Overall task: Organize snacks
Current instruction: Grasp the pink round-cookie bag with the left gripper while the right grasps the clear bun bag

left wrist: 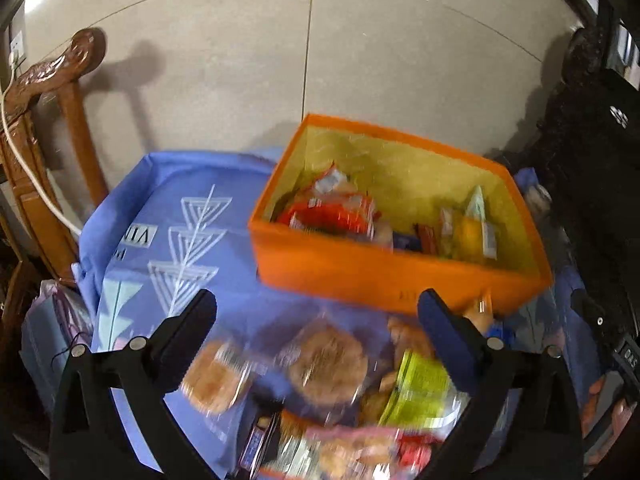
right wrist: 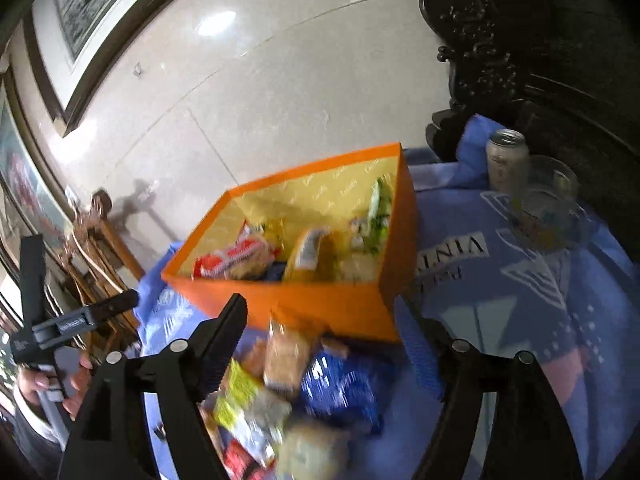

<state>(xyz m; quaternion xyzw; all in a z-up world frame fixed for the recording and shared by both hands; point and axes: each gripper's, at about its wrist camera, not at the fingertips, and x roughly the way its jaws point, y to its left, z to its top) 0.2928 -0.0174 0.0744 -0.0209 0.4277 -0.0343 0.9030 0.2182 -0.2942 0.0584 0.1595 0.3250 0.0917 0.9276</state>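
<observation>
An orange box (left wrist: 360, 276) with a yellow lining stands on the blue cloth and holds several snack packets (left wrist: 332, 208). It also shows in the right wrist view (right wrist: 316, 304). A blurred pile of loose snacks lies in front of it: wrapped round cakes (left wrist: 326, 364), a green packet (left wrist: 420, 388), a blue packet (right wrist: 340, 388), a yellow packet (right wrist: 240, 396). My left gripper (left wrist: 316, 312) is open and empty above the pile. My right gripper (right wrist: 320, 316) is open and empty above the pile, near the box's front wall. The left gripper shows at the left of the right wrist view (right wrist: 96, 312).
A blue printed cloth (left wrist: 160, 216) covers the table. A drink can (right wrist: 506, 160) and a glass mug (right wrist: 552, 200) stand at the far right. A carved wooden chair (left wrist: 48, 120) stands left of the table, dark carved furniture (right wrist: 520, 60) at the right.
</observation>
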